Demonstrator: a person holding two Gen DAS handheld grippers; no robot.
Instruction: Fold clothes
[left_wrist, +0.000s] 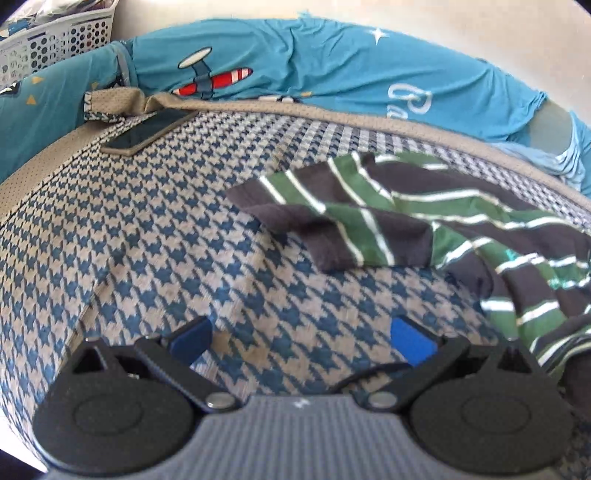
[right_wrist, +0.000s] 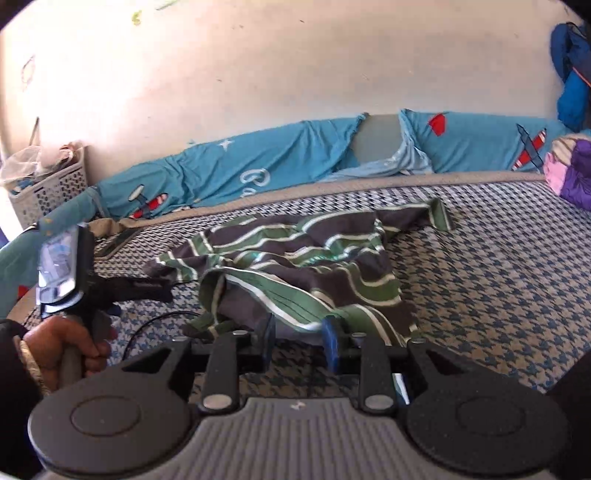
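**Striped shirt crumpled on the bed, 1 hem at the right hand-held gripper**

A striped shirt (right_wrist: 295, 254) in dark grey, green and white is seen lying crumpled on the bed (right_wrist: 498, 266), which is covered in a blue-and-beige houndstooth cloth. In the left wrist view the shirt (left_wrist: 406, 221) is spread to the right of the left hand-held gripper (left_wrist: 301, 339), whose 2 blue pads are held wide apart above bare bed cloth (left_wrist: 147, 240), with nothing between them. In the right wrist view the right hand-held gripper (right_wrist: 297, 338) is set at the shirt's near hem; its pads are partly apart, and it cannot be told whether cloth is pinched between them. The left hand-held gripper (right_wrist: 147, 288) is seen at the left of that view, gripped by a hand (right_wrist: 66, 347). A phone (left_wrist: 147, 134) is laid near the bed's far edge. Teal bumpers (left_wrist: 295, 62) with aeroplane prints are lined along the wall, and a white basket (left_wrist: 55, 40) is placed at the far left.
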